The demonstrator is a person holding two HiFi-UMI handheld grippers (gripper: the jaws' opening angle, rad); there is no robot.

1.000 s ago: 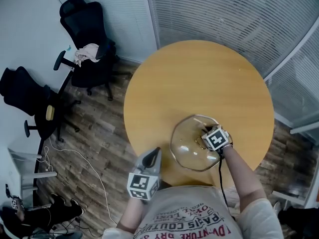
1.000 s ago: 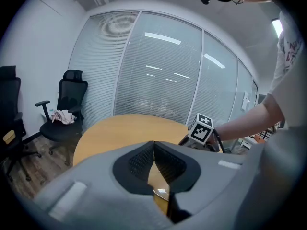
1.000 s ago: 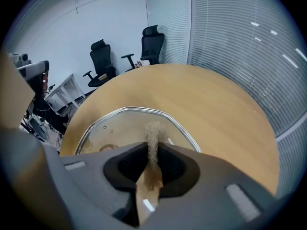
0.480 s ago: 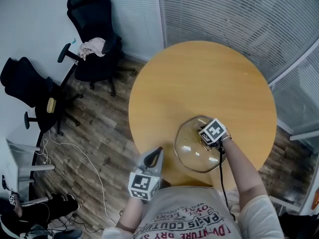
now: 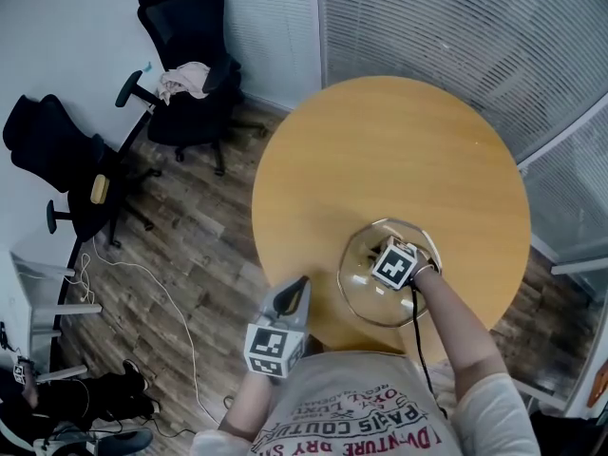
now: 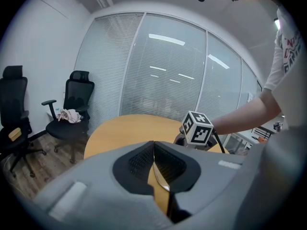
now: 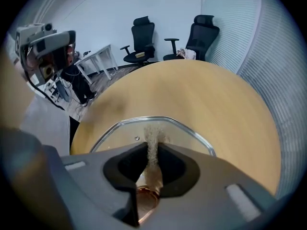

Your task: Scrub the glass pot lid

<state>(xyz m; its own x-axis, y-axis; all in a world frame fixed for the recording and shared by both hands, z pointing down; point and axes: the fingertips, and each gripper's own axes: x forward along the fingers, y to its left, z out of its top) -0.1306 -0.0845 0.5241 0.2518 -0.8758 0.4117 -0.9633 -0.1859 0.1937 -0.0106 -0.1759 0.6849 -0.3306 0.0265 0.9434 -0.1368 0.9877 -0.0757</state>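
Note:
The glass pot lid lies flat on the round wooden table, near its front edge. My right gripper is over the middle of the lid, pointing down, shut on a tan scrubbing pad that presses on the glass. A coppery knob shows under its jaws. My left gripper hovers at the table's front-left edge, left of the lid and apart from it. In the left gripper view its jaws are shut with nothing held, and the right gripper's marker cube shows beyond them.
Two black office chairs stand on the wood floor to the left, one with a pink cloth on its seat. A white cable trails on the floor. A blind-covered glass wall runs behind the table.
My right gripper has slid with the pad from the lid's right side toward its middle. The left gripper has stayed where it was.

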